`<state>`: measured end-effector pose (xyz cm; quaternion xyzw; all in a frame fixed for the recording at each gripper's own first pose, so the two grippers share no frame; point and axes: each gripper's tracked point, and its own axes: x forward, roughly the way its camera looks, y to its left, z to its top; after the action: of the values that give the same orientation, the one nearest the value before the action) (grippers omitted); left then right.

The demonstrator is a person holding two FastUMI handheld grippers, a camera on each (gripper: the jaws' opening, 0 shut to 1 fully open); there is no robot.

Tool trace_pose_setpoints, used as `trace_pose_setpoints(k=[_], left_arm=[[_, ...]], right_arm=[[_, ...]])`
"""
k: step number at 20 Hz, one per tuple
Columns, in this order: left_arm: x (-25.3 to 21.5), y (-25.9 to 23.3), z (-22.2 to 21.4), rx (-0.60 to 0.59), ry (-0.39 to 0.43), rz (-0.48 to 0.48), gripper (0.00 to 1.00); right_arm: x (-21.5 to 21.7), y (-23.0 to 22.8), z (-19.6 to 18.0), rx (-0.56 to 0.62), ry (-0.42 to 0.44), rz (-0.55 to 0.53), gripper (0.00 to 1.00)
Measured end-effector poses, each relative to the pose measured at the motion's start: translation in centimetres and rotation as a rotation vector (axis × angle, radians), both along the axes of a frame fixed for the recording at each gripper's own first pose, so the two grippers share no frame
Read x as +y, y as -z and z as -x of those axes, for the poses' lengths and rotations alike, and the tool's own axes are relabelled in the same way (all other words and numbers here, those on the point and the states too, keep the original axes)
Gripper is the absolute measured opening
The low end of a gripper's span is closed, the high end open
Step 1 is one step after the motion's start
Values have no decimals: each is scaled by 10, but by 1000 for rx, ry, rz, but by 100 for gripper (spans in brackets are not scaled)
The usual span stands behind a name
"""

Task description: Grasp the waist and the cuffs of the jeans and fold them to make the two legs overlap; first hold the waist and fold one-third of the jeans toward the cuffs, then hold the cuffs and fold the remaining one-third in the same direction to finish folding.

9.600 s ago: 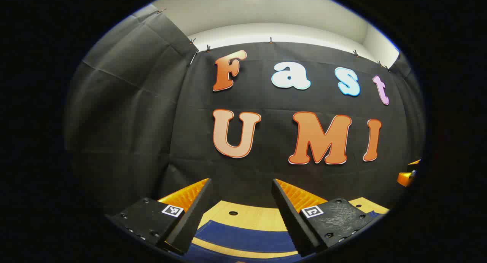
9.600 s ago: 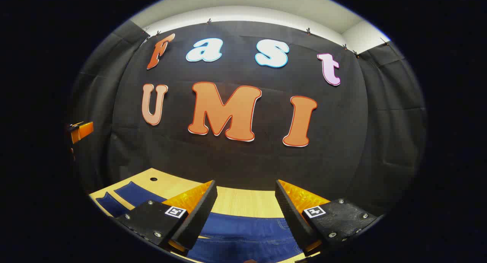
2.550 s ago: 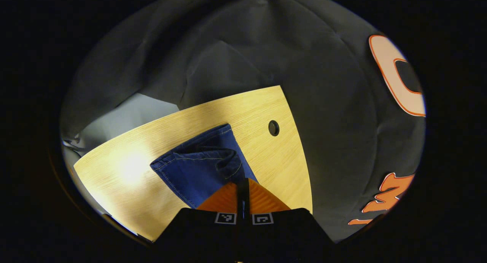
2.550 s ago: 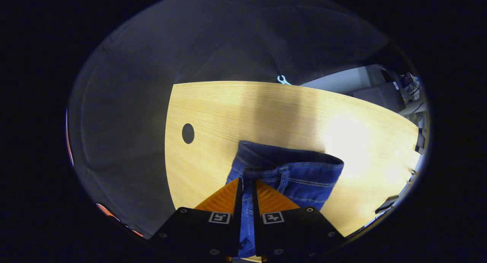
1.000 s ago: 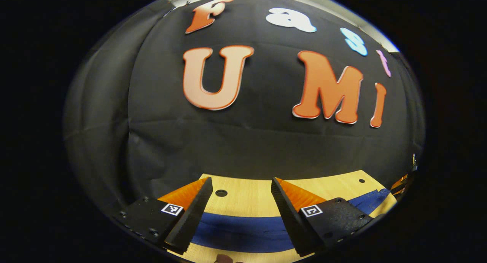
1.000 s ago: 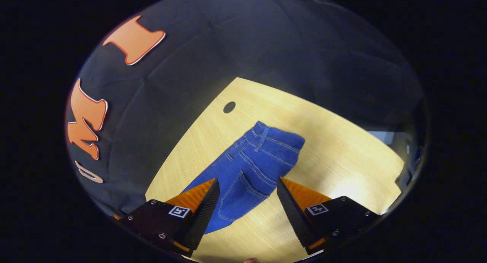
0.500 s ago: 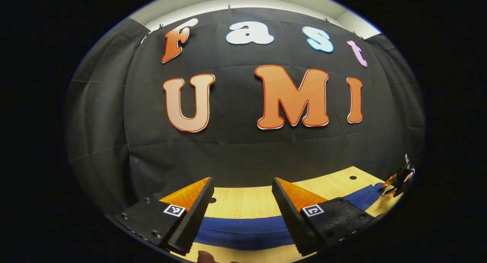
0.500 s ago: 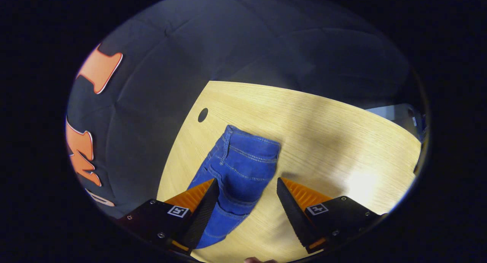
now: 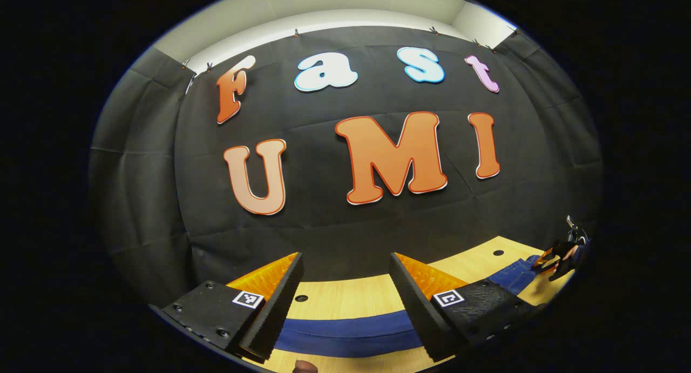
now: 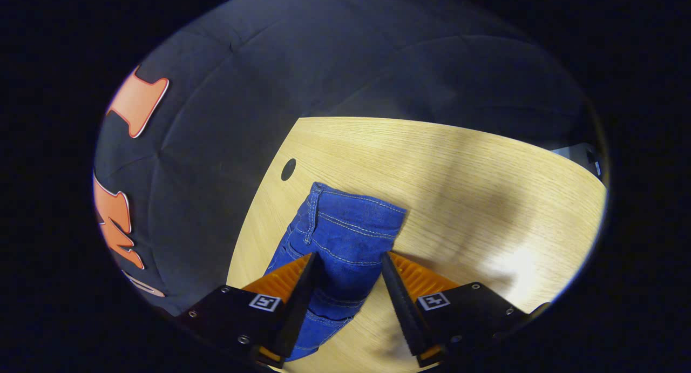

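The jeans [image 10: 345,238] are lying flat on the wooden table [image 10: 459,168], with the waist end near the small round hole [image 10: 288,169] in the tabletop. The right gripper [image 10: 348,265] is standing over the waist part with its fingers apart, one at each side of the denim, and they are not pressing on it. In the left gripper view, the left gripper [image 9: 345,281] is hovering with its fingers wide apart above the blue band of the jeans [image 9: 345,335], holding nothing. The right gripper [image 9: 559,254] is showing far off at the waist end.

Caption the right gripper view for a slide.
Right gripper, open, straddles the waist end of the jeans on the wooden table.
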<state>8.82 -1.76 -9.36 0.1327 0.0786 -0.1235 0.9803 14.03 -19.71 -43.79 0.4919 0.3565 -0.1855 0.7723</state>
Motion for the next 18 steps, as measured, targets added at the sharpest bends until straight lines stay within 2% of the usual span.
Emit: trace_pose_setpoints(k=[2,3,4,5,6,12,15,18], left_arm=[[-5,8,5,26,12,-14,98],[-6,9,7,31,17,-17,98],[-3,11,9,37,15,-16,98],[0,13,9,47,7,-10,98],[4,17,7,57,-2,0,100],[54,35,1,113,-71,30,98],[79,45,-5,139,-67,74,98],[115,53,-20,168,-67,106,98]], right_arm=[[1,2,1,-15,17,-9,55],[3,2,3,-15,43,-45,50],[3,-4,0,-35,72,-71,37],[-1,-8,3,-29,104,-63,25],[1,-18,0,-60,95,-50,18],[15,-120,-20,-214,-40,121,17],[52,-183,-35,-293,-92,181,17],[116,-241,-45,-365,-173,267,17]])
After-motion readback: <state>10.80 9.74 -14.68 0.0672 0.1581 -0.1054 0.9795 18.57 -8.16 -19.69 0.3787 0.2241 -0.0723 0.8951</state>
